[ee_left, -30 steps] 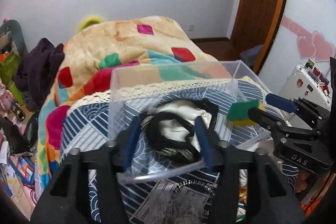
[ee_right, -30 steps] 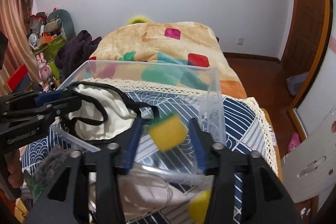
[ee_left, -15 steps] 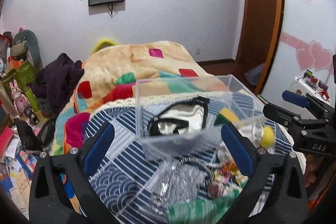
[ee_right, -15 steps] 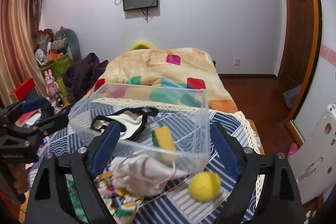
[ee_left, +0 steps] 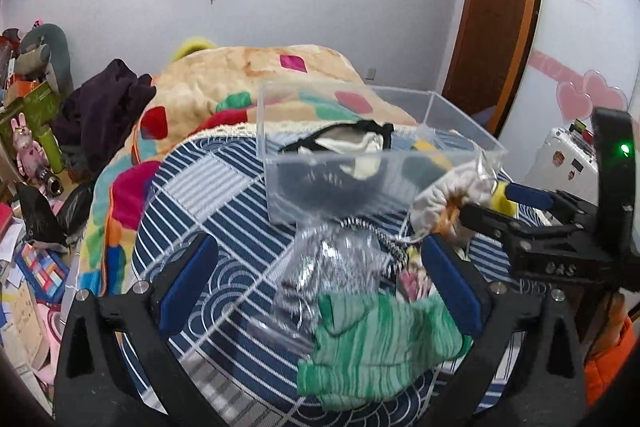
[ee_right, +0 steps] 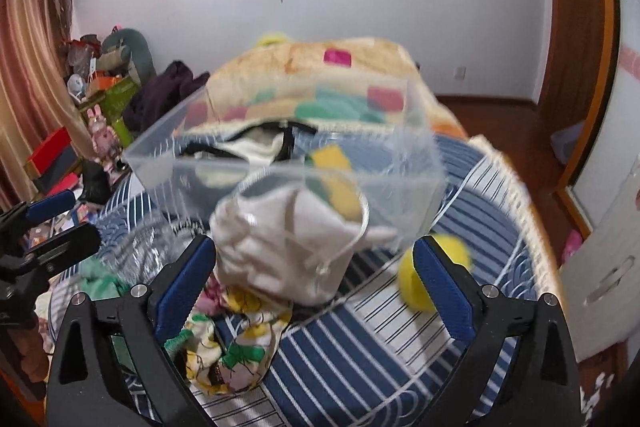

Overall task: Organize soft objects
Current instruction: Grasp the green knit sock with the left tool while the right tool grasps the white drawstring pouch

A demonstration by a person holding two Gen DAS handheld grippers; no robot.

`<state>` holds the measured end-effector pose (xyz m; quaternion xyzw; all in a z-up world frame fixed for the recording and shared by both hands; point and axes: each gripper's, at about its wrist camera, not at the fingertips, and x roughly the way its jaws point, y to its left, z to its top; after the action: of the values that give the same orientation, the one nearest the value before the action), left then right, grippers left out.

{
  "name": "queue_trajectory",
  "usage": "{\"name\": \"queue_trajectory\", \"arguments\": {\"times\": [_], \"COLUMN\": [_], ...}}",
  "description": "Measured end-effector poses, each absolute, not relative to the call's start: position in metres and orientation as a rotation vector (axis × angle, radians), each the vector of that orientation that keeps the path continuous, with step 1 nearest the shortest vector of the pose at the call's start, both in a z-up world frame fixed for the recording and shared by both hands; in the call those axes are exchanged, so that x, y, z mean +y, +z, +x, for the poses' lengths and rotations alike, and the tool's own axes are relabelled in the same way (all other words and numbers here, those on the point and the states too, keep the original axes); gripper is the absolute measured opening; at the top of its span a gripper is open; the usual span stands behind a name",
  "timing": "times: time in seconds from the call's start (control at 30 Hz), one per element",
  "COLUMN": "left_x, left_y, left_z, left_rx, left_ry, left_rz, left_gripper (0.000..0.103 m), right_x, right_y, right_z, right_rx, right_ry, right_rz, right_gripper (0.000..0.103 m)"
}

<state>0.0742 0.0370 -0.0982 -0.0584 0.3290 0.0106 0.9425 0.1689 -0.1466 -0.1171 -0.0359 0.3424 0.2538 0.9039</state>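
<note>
Green cloth (ee_left: 380, 339) now lies between my left gripper's (ee_left: 320, 279) spread, empty jaws; my right gripper (ee_right: 316, 283), emptied too, brackets the white pouch (ee_right: 288, 247). Beyond both, the clear bin (ee_left: 360, 167) now holds the sponge (ee_right: 332, 159) I released, so loose pieces come next.

I see a bed under a navy-and-white patterned cover (ee_left: 208, 195) — on it a clear plastic bin (ee_left: 360, 183), green striped cloth (ee_left: 380, 343), white pouch (ee_right: 288, 247), floral fabric (ee_right: 236, 343) and yellow ball (ee_right: 416, 279).
</note>
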Motion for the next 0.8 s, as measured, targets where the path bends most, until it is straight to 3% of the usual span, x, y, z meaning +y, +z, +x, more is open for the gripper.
{"name": "queue_trajectory", "arguments": {"times": [0.1,0.17,0.33,0.4,0.5,0.6,0.8], "left_x": [0.036,0.035,0.032,0.03,0.023,0.018,0.015], "left_y": [-0.11,-0.115,-0.119,-0.121,-0.12,-0.117,-0.112], "left_z": [0.068,0.064,0.054,0.052,0.049,0.045,0.043], "left_rx": [0.689,0.695,0.694,0.693,0.695,0.674,0.664], "left_ry": [0.011,0.012,-0.014,-0.024,-0.041,-0.033,-0.047], "left_rz": [-0.128,-0.127,-0.128,-0.136,-0.123,-0.097,-0.093], "left_gripper": [0.103,0.102,0.075,0.06,0.037,0.032,0.018], "right_x": [-0.146,-0.145,-0.143,-0.141,-0.139,-0.141,-0.157], "right_y": [-0.124,-0.125,-0.127,-0.128,-0.125,-0.121,-0.11], "right_z": [0.17,0.169,0.158,0.155,0.146,0.142,0.139], "right_rx": [0.721,0.716,0.716,0.709,0.675,0.649,0.613], "right_ry": [0.541,0.553,0.607,0.588,0.564,0.545,0.533], "right_rz": [-0.05,-0.045,-0.076,-0.093,-0.12,-0.135,-0.087], "right_gripper": [0.098,0.088,0.038,0.03,0.02,0.013,0.009]}}
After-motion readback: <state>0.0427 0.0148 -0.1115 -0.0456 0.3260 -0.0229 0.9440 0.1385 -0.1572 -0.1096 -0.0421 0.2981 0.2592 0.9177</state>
